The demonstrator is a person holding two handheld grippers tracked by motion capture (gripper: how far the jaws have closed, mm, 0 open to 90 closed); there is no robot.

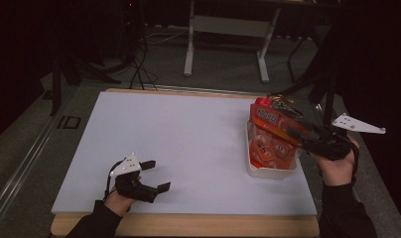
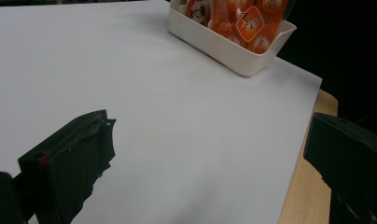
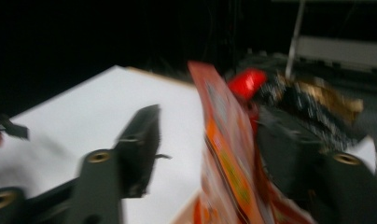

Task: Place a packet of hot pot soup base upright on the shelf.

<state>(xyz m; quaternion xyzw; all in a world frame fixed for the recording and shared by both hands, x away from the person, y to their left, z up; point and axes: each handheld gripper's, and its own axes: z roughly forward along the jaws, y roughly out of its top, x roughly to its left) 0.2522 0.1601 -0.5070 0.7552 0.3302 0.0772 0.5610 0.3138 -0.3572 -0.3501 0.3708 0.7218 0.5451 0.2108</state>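
Holding position at the table's right edge, your right gripper (image 1: 307, 141) sits at an orange snack packet (image 1: 275, 126) standing upright in the white bin (image 1: 270, 171); in the blurred right gripper view the packet (image 3: 224, 154) stands between jaws spread apart, one jaw apparently against it, so you cannot tell whether it is gripped. Your left gripper (image 1: 151, 176) rests near the front left of the white table surface (image 1: 188, 139), jaws wide and empty, well apart from the bin (image 2: 228, 46).
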